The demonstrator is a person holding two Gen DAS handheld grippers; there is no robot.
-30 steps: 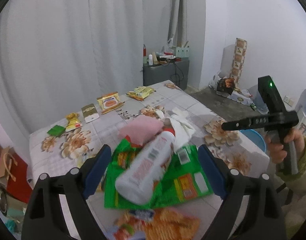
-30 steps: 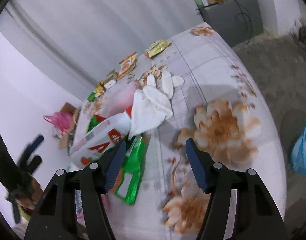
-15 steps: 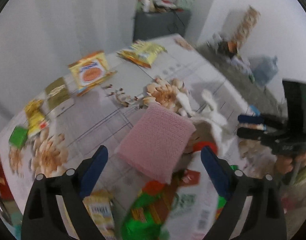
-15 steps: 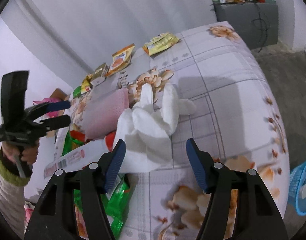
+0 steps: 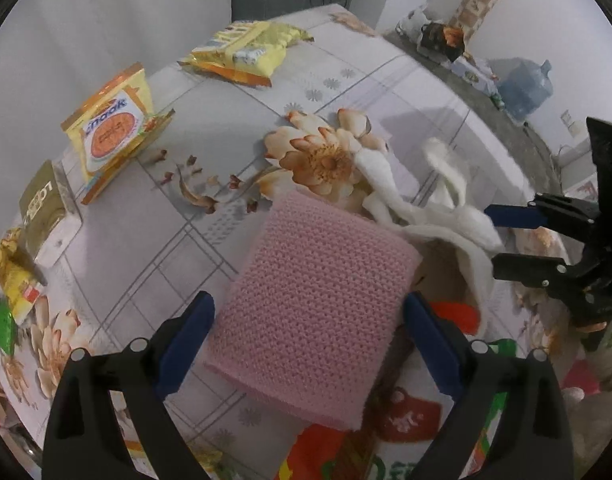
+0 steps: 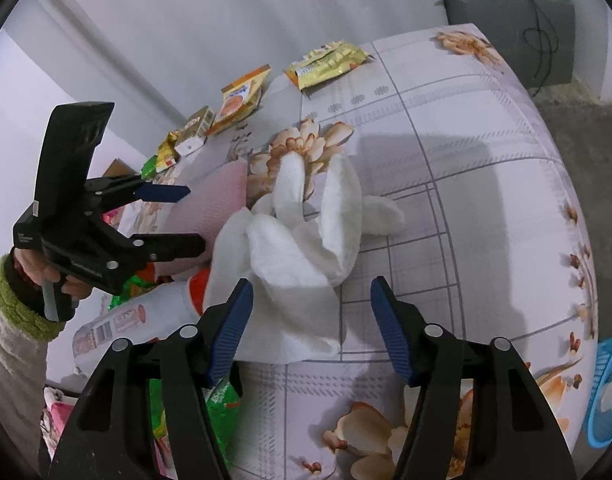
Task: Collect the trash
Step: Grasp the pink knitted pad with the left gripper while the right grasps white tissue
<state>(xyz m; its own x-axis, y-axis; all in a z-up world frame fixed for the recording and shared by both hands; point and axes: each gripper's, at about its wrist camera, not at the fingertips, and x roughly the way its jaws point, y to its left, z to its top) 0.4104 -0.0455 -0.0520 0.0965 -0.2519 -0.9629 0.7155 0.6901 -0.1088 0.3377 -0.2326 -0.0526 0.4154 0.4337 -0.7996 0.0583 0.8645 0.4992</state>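
The left gripper (image 5: 307, 346) points steeply down with its jaws spread wide on either side of a pink knitted cloth (image 5: 317, 316). The blue pads flank the cloth's near edges, and I cannot tell whether they touch it. The cloth lies partly on a white bottle with a red cap (image 6: 146, 312) and on green wrappers (image 6: 222, 404); the near end of that pile is cut off by the left view's lower edge.

The right gripper (image 6: 309, 330) hangs over the near end of a crumpled white cloth (image 6: 302, 248). Its jaws are closing, still apart, with the cloth's loose corner lying between them but not pinched. Right of that cloth the flower-print tablecloth (image 6: 485, 184) is bare out to its rounded edge, beyond which a blue basket (image 6: 609, 392) stands on the floor, partly cut off.

Past the pink cloth, bare tabletop separates the pile from a row of wrappers near the far edge: an orange snack packet (image 5: 114, 128), a yellow packet (image 5: 246, 50), and smaller yellow and green ones at the left, whose print is too small to read. Behind the table stand a grey cabinet (image 6: 513, 28) and a white curtain (image 6: 226, 20).
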